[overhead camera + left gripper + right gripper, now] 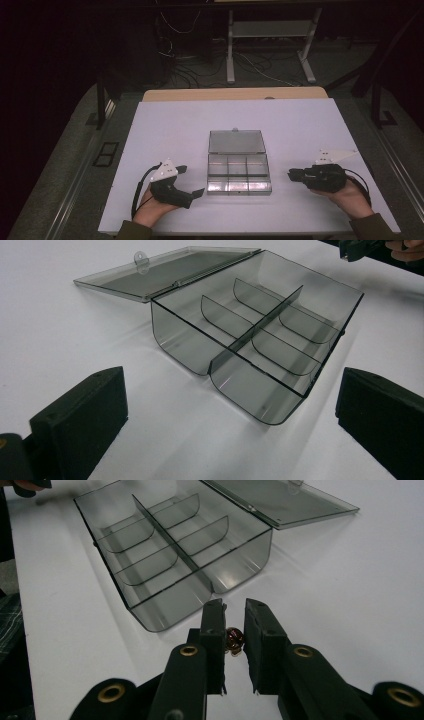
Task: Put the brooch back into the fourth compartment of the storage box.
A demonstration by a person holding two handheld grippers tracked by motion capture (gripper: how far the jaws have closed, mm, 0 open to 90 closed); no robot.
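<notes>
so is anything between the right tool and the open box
Nothing visible. The right tool, shut on a small dark bead, faces the clear compartment box across bare white table; the lid lies open flat behind it.

No text, label, brand, number or sign can be read in any view: the clear compartment box (239,172), its open lid (236,142) and the white counter (165,130) carry no readable marks.
</notes>
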